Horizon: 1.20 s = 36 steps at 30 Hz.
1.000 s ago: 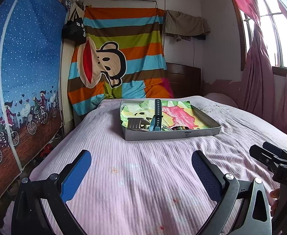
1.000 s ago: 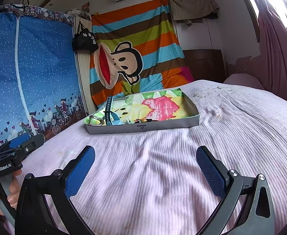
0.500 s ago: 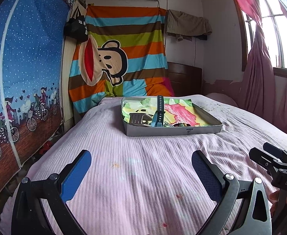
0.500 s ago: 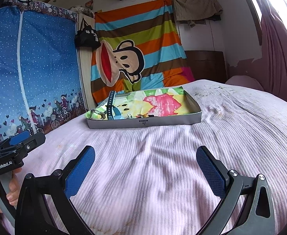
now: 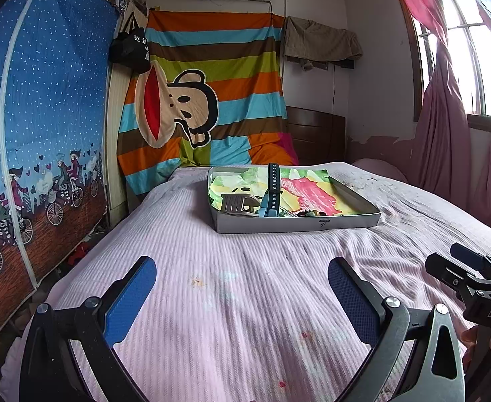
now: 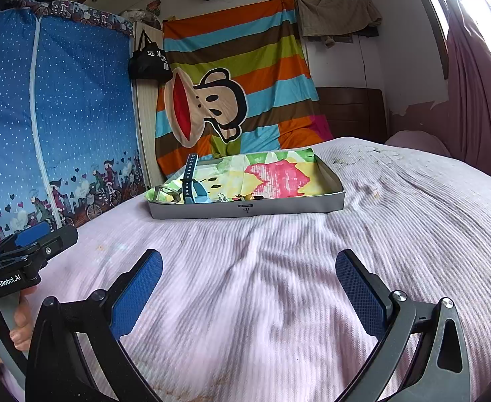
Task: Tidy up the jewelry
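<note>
With both my left gripper (image 5: 242,296) and right gripper (image 6: 249,288) spread wide and empty over the pink bedspread (image 5: 245,268), the jewelry sits well ahead in the shallow tray (image 5: 299,226), where I judge a careless reach could tip the upright watch strap (image 5: 274,184).

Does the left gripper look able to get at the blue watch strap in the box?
Probably yes: the left gripper is open, bare bedspread lies between, and the watch strap rises above the low box wall.

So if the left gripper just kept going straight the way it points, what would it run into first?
Probably the near wall of the tray on the bed. The left gripper is open and empty, with only bare bedspread ahead of it; depth is hard to judge.
</note>
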Available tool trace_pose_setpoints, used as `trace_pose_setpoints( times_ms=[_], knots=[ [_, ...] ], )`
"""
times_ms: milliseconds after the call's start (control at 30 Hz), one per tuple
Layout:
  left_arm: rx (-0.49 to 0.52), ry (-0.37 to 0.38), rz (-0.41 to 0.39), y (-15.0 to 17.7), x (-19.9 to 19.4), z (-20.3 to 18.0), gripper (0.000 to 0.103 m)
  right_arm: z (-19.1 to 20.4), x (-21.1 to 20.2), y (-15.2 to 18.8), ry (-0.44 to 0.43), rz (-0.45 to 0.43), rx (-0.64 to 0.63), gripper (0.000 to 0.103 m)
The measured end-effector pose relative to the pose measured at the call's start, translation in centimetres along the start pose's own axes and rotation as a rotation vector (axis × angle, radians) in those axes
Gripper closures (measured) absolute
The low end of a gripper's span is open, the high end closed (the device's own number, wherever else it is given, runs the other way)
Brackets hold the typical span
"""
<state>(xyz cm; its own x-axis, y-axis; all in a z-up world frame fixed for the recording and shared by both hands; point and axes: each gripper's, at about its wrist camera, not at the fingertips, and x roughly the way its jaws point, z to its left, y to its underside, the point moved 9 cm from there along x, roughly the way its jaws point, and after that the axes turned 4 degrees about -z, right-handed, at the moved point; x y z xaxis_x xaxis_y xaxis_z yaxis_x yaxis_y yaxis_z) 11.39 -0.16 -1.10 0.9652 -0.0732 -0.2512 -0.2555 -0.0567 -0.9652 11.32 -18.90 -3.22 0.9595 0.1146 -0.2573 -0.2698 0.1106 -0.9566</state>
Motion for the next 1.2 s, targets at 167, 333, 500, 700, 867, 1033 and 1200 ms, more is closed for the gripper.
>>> trace_pose_setpoints(
  times_ms=[167, 333, 500, 700, 867, 1033, 1200],
  knots=[
    [0.001, 0.0, -0.001, 0.02, -0.04, 0.04, 0.0, 0.0, 0.01, -0.02, 0.0, 0.001, 0.0, 0.001],
    [-0.001, 0.002, -0.001, 0.04, -0.05, 0.01, 0.0, -0.01, -0.01, 0.01, 0.0, 0.0, -0.001, 0.001],
    [0.001, 0.001, -0.003, 0.07, -0.14, 0.04, 0.0, 0.01, -0.02, -0.02, 0.0, 0.001, -0.001, 0.001],
    [0.001, 0.002, -0.004, 0.07, -0.21, 0.05, 0.0, 0.03, -0.02, -0.02, 0.0, 0.0, -0.001, 0.001],
    [0.001, 0.001, -0.004, 0.04, -0.23, 0.03, 0.0, 0.04, -0.03, -0.03, 0.0, 0.0, -0.001, 0.001],
    [-0.002, 0.001, -0.006, -0.09, -0.32, 0.04, 0.0, 0.03, -0.04, 0.01, 0.0, -0.001, -0.002, 0.001],
    [-0.002, 0.0, -0.01, -0.23, -0.43, 0.09, 0.0, 0.07, -0.04, -0.01, 0.0, 0.0, -0.002, 0.001]
  ],
)
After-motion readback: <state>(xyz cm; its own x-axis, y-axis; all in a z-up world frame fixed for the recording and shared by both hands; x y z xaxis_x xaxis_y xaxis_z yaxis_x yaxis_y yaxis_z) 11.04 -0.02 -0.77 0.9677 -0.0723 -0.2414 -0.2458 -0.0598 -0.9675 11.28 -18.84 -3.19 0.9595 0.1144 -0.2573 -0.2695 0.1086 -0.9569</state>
